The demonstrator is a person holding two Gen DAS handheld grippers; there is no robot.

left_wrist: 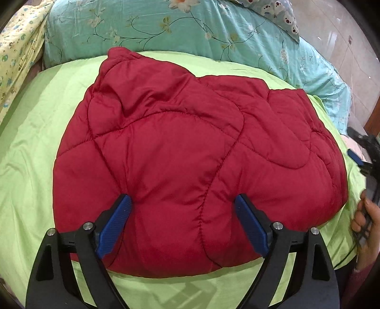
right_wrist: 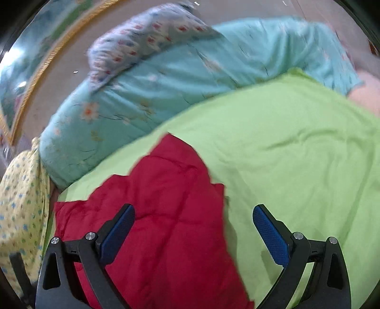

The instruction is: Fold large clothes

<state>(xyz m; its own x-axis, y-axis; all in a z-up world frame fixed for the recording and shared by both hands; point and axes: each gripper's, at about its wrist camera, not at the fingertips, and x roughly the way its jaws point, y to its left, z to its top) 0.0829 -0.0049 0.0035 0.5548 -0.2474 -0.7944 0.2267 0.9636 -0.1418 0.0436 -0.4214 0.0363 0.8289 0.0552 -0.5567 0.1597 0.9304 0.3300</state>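
A red quilted padded jacket (left_wrist: 190, 154) lies folded into a bulky bundle on a lime-green sheet (left_wrist: 30, 166). My left gripper (left_wrist: 182, 202) is open, its blue pads either side of the bundle's near edge, holding nothing. In the left wrist view my right gripper (left_wrist: 363, 154) shows at the far right edge with the hand holding it. In the blurred right wrist view my right gripper (right_wrist: 193, 211) is open and empty above the jacket (right_wrist: 166, 214), whose right edge lies between the fingers; the green sheet (right_wrist: 296, 154) lies beyond.
A teal floral quilt (left_wrist: 142, 26) lies heaped behind the jacket, also in the right wrist view (right_wrist: 154, 78). A yellow patterned cloth (left_wrist: 16, 52) lies at the left. A white-blue patterned pillow (left_wrist: 280, 14) sits at the back right. Tiled floor (left_wrist: 344, 35) shows beyond the bed.
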